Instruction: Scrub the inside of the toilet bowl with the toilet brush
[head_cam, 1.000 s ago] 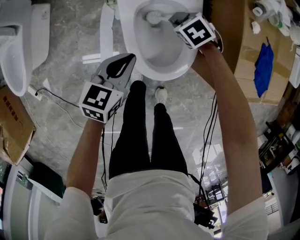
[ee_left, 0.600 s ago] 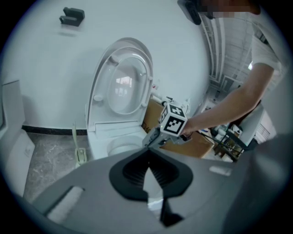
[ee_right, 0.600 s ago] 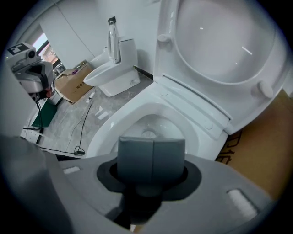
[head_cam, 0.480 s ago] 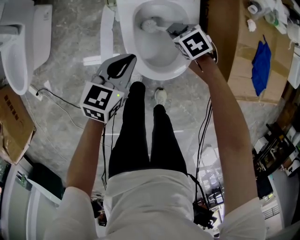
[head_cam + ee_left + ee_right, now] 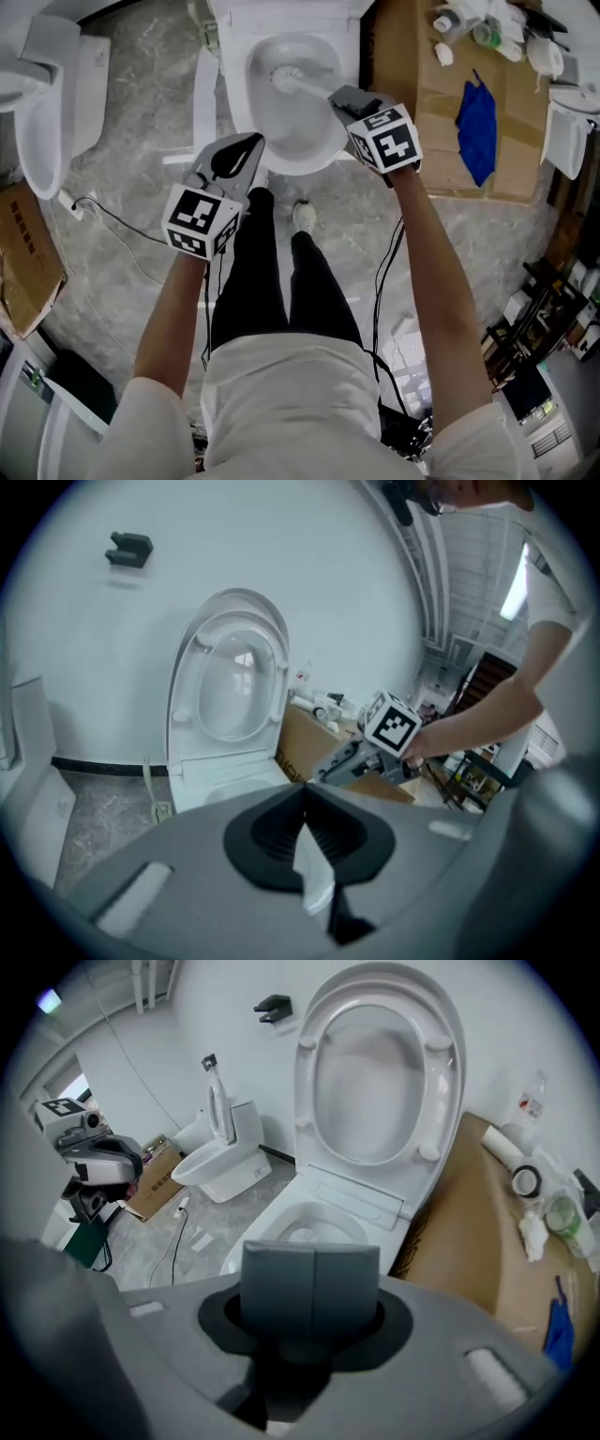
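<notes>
The white toilet bowl (image 5: 314, 150) stands open at the top middle of the head view, its lid (image 5: 380, 1082) raised. The toilet brush (image 5: 283, 77) has its white head inside the bowl near the back wall. Its handle slants to my right gripper (image 5: 337, 96), which is shut on it over the bowl's right rim. In the right gripper view the grey pads (image 5: 311, 1288) are pressed together and hide the handle; the bowl (image 5: 309, 1227) lies just beyond. My left gripper (image 5: 253, 142) hangs shut and empty in front of the bowl's left rim.
A second toilet (image 5: 47, 103) stands at the left, with cables (image 5: 112, 202) on the marble floor beside it. A cardboard box (image 5: 431, 103) with a blue cloth (image 5: 476, 117) and bottles flanks the bowl's right. The person's legs and shoe (image 5: 302, 216) are before the bowl.
The head view has shifted, so the toilet sits lower and further left in the picture. The brush head has slid slightly leftward in the bowl with the right gripper. The left gripper has barely moved.
</notes>
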A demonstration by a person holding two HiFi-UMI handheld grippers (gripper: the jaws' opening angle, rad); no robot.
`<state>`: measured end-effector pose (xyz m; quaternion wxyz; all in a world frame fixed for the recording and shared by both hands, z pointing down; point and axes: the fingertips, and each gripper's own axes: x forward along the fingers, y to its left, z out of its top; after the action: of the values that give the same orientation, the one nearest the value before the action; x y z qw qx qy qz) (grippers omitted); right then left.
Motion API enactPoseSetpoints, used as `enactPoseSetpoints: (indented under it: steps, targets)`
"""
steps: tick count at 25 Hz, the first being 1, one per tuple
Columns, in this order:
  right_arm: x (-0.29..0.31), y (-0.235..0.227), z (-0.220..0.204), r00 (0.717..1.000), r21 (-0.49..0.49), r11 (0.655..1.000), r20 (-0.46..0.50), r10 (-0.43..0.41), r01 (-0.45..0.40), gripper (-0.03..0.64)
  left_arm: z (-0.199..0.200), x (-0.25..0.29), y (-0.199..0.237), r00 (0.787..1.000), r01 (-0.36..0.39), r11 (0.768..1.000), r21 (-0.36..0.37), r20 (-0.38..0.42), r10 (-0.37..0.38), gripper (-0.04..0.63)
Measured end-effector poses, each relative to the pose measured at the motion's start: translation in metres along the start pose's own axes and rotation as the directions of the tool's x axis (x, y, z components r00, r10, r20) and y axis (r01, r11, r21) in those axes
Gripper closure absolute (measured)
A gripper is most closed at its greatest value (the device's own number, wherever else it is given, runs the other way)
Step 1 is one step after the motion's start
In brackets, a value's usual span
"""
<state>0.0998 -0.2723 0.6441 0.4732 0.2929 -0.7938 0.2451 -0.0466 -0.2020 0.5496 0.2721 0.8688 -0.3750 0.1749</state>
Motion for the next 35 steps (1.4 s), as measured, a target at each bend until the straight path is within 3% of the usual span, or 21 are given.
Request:
enactPoseSetpoints:
  steps: [12,20,35]
  targets:
    - [-0.124,0.02,-0.03,0.987,0.061,0.998,0.158,-0.021,0.011,0.468,0.042,-0.044,-0.078,0.992,-0.094,0.995,0.013,0.084,0.093,0.604]
    - [-0.2,0.037,-0.048,0.969,0.04,0.999,0.247,-0.027,0.017,0.468,0.068,-0.078,-0.144,0.981,-0.139,0.99,0.037,0.144,0.132,0.604]
    - [-0.313,0.072,-0.097,0.935,0.066,0.998,0.352,-0.038,0.016,0.468,0.091,-0.144,-0.218,0.968,-0.174,0.978,0.112,0.202,0.149,0.604]
